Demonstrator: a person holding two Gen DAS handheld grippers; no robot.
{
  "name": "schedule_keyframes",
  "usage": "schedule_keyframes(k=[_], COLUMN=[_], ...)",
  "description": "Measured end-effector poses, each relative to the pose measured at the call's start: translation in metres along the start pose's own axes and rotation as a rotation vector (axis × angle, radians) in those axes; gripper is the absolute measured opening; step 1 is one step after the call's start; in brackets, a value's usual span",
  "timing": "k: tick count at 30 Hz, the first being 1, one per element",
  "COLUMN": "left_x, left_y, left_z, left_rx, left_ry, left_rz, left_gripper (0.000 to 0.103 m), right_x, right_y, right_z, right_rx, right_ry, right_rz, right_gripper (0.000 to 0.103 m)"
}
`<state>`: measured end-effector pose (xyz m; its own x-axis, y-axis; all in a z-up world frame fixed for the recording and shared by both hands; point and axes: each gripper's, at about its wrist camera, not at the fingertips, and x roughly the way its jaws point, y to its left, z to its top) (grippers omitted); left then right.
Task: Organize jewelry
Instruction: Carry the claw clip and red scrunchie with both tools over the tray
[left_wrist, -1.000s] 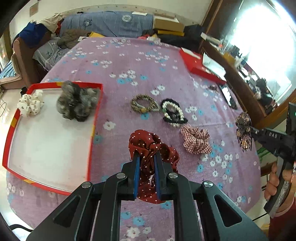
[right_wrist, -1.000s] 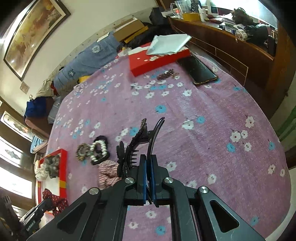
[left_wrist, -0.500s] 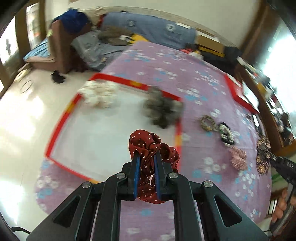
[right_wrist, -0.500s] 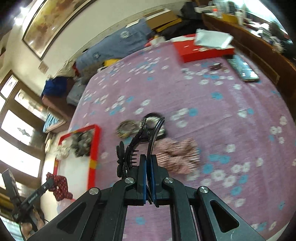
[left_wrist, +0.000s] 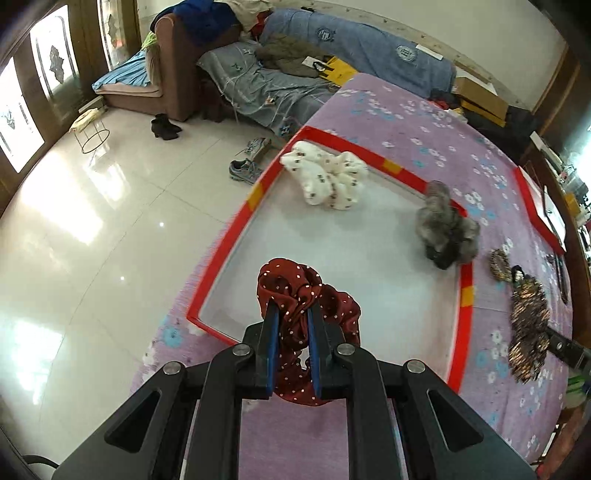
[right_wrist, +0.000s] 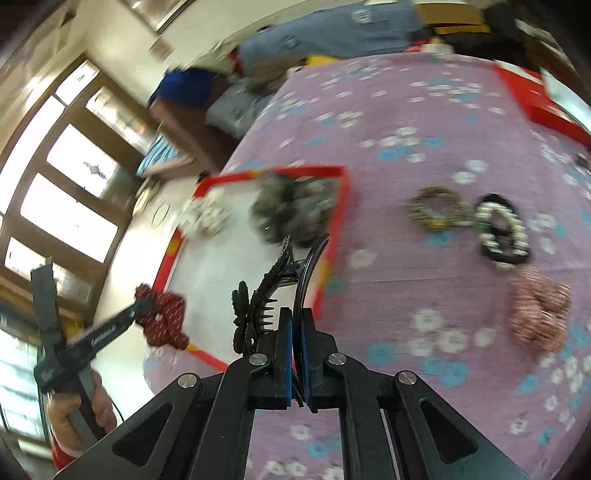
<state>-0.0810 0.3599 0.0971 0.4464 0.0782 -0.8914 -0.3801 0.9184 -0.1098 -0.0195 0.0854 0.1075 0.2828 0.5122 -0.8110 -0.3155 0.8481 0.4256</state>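
Note:
My left gripper (left_wrist: 291, 314) is shut on a dark red dotted scrunchie (left_wrist: 295, 291) and holds it above the near edge of the red-rimmed white tray (left_wrist: 236, 236). A white scrunchie (left_wrist: 327, 177) and a grey furry scrunchie (left_wrist: 445, 227) lie in the tray. My right gripper (right_wrist: 294, 317) is shut on a black claw hair clip (right_wrist: 273, 284), over the purple floral cloth beside the tray's right rim (right_wrist: 334, 236). The right wrist view also shows the red scrunchie (right_wrist: 164, 319) in the left gripper (right_wrist: 142, 304).
On the cloth lie a braided hair tie (right_wrist: 437, 208), a black-and-pearl hair tie (right_wrist: 502, 230) and a pink checked scrunchie (right_wrist: 539, 314). A red box (right_wrist: 546, 99) lies at the far right. The table edge drops to the tiled floor (left_wrist: 92, 229) left of the tray.
Both grippers have swung left towards the tray, carrying the red scrunchie and the black clip. The left gripper now hangs over the tray's near edge.

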Motion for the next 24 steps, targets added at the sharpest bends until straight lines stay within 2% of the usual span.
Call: schedule_keyframes(k=[8,18,24], left_x=[0.017,0.036,0.037], left_y=[0.014,0.024,0.025], left_z=[0.005,0.007,0.009], left_rx=[0.013,0.025,0.024], left_ry=[0.025,0.057,0.055], left_rz=[0.029,0.06,0.048], left_gripper=[0.014,0.014,0.02], right_x=[0.056,0.088,0.096], right_y=[0.045,0.052,0.05], right_z=[-0.011,-0.013,-0.014], right_rx=[-0.12,-0.149,-0.147], right_ry=[0.099,0.142,0.148], right_rz=[-0.024,-0.067,-0.096], right_gripper=[0.005,0.006,0.007])
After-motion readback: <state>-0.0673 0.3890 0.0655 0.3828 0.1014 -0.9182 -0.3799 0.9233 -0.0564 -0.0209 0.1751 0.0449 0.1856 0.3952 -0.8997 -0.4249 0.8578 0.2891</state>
